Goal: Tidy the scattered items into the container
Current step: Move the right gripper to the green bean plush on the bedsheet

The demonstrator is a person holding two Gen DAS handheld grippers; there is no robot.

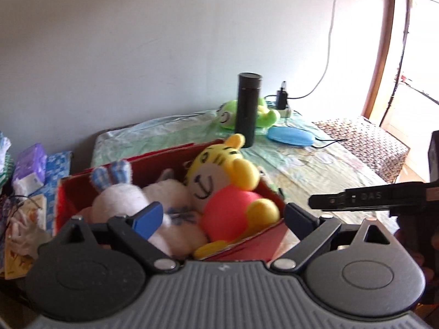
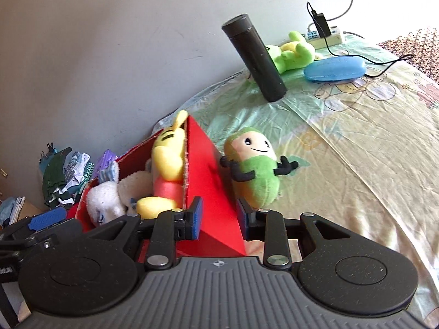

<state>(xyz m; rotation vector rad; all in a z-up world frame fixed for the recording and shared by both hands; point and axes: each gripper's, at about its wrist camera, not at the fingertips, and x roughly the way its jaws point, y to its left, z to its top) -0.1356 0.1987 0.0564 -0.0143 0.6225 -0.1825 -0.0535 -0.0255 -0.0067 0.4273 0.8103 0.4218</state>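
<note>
Two plush toys [image 1: 192, 192] fill the red box [image 2: 214, 192]; both hand-held grippers gape.

Handheld tongs, both units alike.
Left tongs [image 1: 219, 216], right tongs [image 2: 219, 220]: ribbed grey housing, black linkage arms, silver pivot screws, blue finger pads [image 2: 198, 219].

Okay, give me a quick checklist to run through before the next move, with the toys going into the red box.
1. Left claw free to grasp: ok, open and holding nothing.
2. Right claw free: ok, open, straddling the red box wall.
3. Bean plush reachable: ok, beside the box on the bed.
4. Room in the box: not ok, tiger plush and white bunny plush nearly fill it.
5. Green frog plush clear to grab: cannot tell, the black flask partly hides it.
</note>
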